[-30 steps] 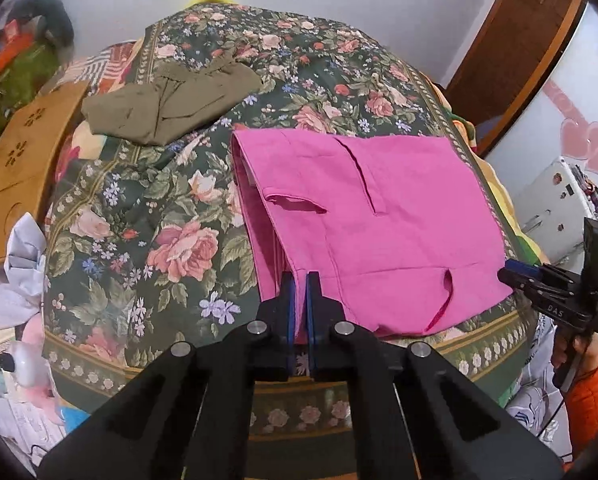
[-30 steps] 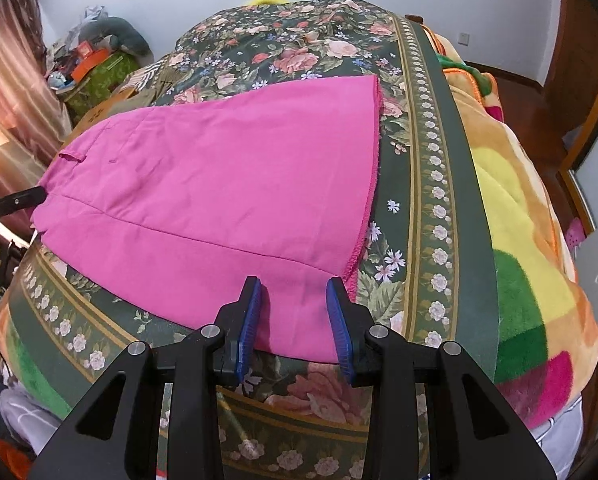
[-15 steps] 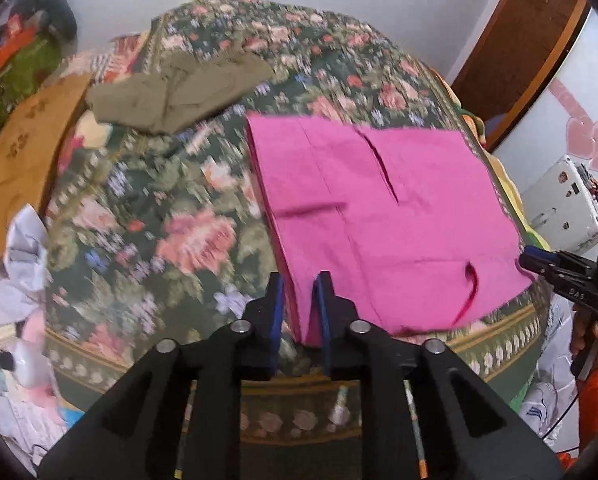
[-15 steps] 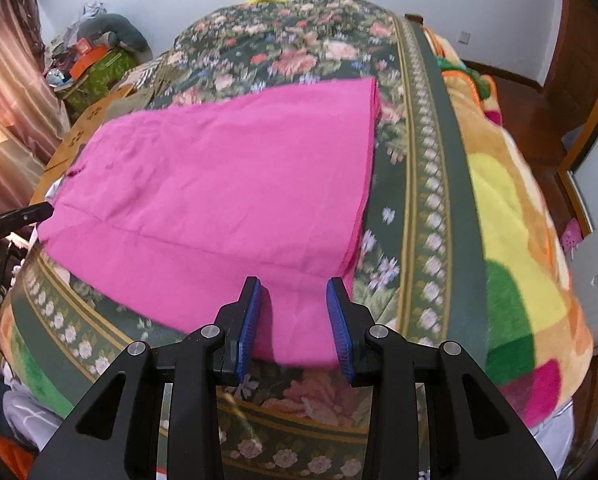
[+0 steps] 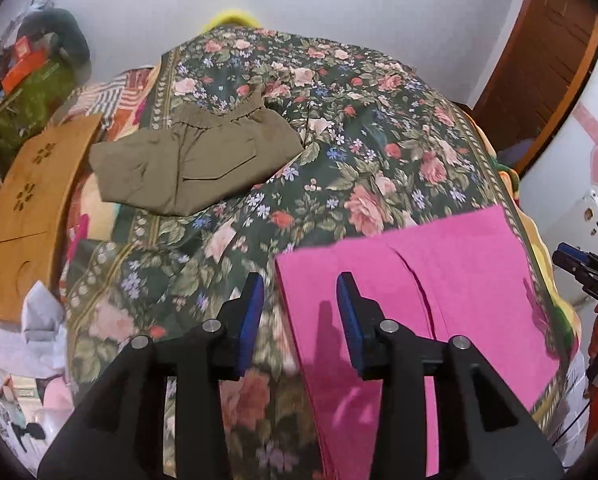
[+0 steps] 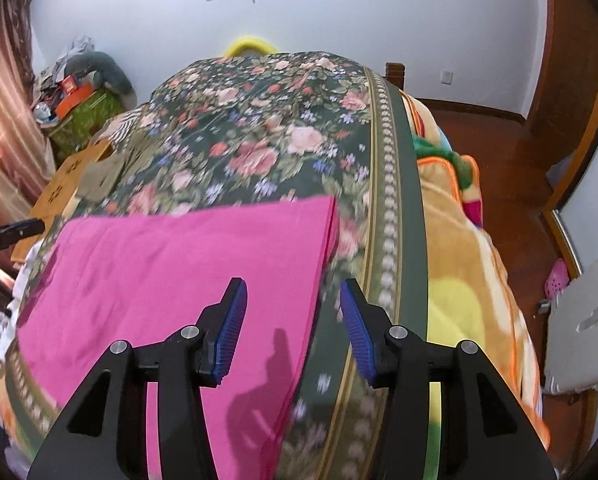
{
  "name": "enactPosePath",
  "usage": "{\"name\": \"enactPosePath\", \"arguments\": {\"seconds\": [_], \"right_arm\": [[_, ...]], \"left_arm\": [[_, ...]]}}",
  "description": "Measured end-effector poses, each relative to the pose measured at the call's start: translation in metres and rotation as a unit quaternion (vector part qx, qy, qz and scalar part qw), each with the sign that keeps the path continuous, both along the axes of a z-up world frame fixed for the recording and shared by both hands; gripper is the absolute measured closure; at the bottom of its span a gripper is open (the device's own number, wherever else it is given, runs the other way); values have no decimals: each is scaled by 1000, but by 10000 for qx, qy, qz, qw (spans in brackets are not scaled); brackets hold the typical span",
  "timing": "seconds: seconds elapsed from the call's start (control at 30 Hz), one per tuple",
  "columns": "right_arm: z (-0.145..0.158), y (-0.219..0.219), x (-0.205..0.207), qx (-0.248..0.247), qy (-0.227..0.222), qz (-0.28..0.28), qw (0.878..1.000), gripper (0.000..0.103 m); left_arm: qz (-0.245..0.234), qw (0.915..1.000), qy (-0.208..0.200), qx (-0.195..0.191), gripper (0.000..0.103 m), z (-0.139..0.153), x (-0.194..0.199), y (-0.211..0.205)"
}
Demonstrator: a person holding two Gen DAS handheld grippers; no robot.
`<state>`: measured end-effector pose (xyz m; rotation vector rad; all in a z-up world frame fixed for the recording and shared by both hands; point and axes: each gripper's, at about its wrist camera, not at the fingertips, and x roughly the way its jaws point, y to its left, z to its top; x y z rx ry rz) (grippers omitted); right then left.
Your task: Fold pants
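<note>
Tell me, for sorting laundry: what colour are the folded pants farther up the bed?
Olive green pants, clearest in the left wrist view.

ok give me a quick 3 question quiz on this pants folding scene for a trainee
1. True or false: the left gripper is shut on the pink pants.
2. Multiple choice: where do the olive pants lie? A) on top of the pink pants B) apart from them, farther back on the floral bedspread C) on the floor
3. Fill in: the right gripper hangs over the pink pants' ____ edge, as its own camera shows it.

Key
1. False: its jaws stand open, straddling the pants' left edge.
2. B
3. Right; its jaws are open too.
</note>
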<state>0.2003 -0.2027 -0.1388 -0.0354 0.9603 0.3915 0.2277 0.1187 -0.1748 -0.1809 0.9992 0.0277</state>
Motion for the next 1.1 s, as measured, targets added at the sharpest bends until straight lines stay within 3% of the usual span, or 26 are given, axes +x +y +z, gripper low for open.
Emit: {"name": "enactPosePath", "arguments": {"seconds": [0.17,0.33,0.47,0.5,0.57,0.7,0.77,0.87,0.93,1.0,1.1], "right_arm": [[-23,3,47,-65,84,-38,9999,58],[-48,7,82,80,360,19,9993,58],[-69,14,96,302,716,153,9969,58],[-71,16,95,324,726,180,9967,63],[-73,23,91,237,570,266,9977,78],[-70,32,83,5,216,342,9992,93],[-71,35,80,-151,101,353,9992,94],[-72,34,82,-224,106,310,9992,95],[-71,35,85,-294,140,282,9991,95],[-69,35,86,-429,214,262,9985,94],[-62,31,78,-649,289,235,9972,93]], "left_arm": [[162,9986,291,-399,58,-26,27,8],[-43,9944,575,-889,58,-52,37,3],[-87,9926,617,-1041,80,-61,38,-3],[-104,9921,605,-1095,83,-61,38,-4],[-67,9952,545,-810,85,-59,38,-10],[-156,9991,333,208,87,-56,35,-30],[-187,9982,296,480,88,-57,33,-36],[-182,9976,296,593,86,-62,33,-35],[-178,9973,317,641,81,-61,33,-33],[-176,9965,310,759,68,-59,31,-31],[-223,9931,229,1124,63,-53,21,-29]]}}
